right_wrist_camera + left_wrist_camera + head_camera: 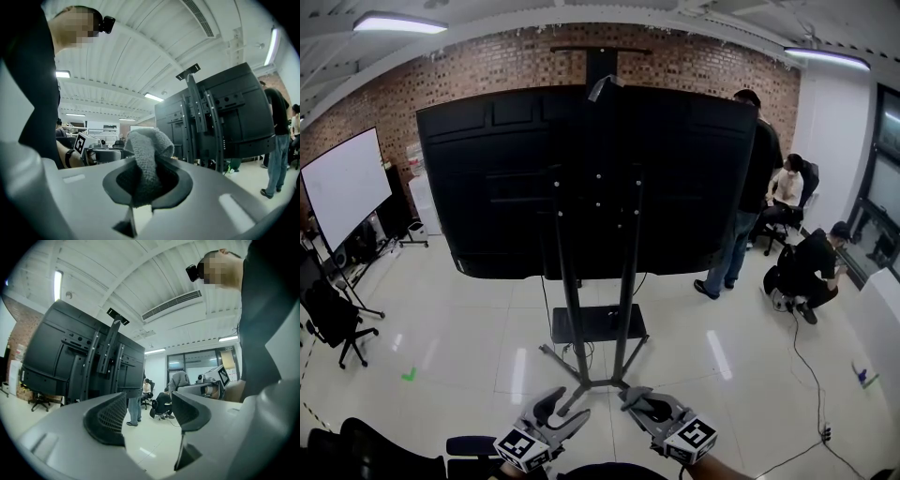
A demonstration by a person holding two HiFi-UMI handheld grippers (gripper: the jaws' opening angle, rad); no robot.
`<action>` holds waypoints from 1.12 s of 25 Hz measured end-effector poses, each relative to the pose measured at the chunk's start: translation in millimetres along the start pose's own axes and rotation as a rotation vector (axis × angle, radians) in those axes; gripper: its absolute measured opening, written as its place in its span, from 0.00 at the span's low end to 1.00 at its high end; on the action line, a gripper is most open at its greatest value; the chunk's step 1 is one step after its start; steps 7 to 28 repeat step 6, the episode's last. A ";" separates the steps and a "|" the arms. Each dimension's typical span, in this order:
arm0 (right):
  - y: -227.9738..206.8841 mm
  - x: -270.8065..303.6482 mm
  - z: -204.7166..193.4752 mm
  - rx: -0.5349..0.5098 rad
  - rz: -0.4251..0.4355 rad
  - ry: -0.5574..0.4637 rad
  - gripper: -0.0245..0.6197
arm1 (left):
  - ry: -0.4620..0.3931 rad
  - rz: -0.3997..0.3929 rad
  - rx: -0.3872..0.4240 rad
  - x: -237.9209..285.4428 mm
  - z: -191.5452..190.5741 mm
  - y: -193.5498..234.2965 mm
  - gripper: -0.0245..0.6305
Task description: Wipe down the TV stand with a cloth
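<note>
Left tongs point(147, 414): jaws apart, nothing between them; near, left of centre
Right tongs point(149, 183): clamped on the grey cloth point(149, 145); the cloth bulges above the jaws
TV stand point(596, 309): upright on the floor point(469, 337), just beyond both tongs, untouched; carries a black TV point(591, 178), its back facing near

Your right gripper point(149, 182) buries the lower end of the grey cloth point(147, 145) between its jaws, and in your head view it cannot be made out.
</note>
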State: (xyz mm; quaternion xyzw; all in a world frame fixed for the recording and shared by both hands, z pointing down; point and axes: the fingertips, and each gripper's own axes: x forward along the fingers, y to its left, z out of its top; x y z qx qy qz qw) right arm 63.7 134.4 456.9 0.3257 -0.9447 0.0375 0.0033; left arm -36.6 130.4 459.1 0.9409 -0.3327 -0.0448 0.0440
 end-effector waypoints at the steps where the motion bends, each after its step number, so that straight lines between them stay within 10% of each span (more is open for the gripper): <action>1: 0.3 -0.3 -2.1 0.003 -0.003 0.003 0.10 | -0.002 -0.001 -0.003 -1.5 0.7 0.6 0.53; 28: -0.3 2.4 -3.5 0.019 -0.027 0.007 0.10 | -0.018 0.003 -0.014 -8.7 6.6 6.1 0.53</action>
